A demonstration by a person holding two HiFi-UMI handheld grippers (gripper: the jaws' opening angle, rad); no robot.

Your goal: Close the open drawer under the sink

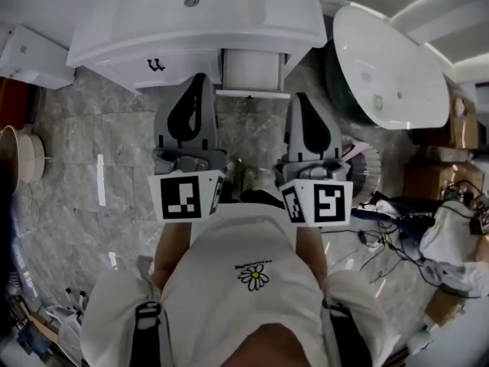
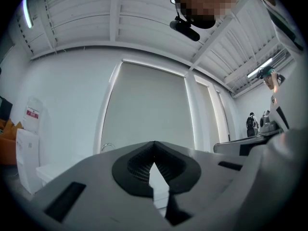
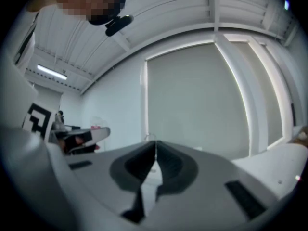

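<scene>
1. Head view: the person stands on a grey marbled floor facing a white sink, with both grippers held out side by side and their tips towards it.
2. Left gripper: its tip lies just below the sink's front edge. Its marker cube is close to the person's white shirt.
3. Right gripper: it lies parallel to the left one and apart from it, with its tip a little further from the sink.
4. Drawer: a white front with a small dark handle sits under the left half of the sink. This steep angle does not show how far it stands out. A white block projects beneath the sink's middle, between the two gripper tips.
5. Left gripper view: the left gripper has its jaws together at the tips, with nothing between them. Behind them are a pale wall panel and a ribbed ceiling.
6. Right gripper view: the right gripper likewise has its jaws closed and holds nothing.
7. Surroundings: an oval white basin stands to the right of the sink, with tangled cables nearer the person.
</scene>
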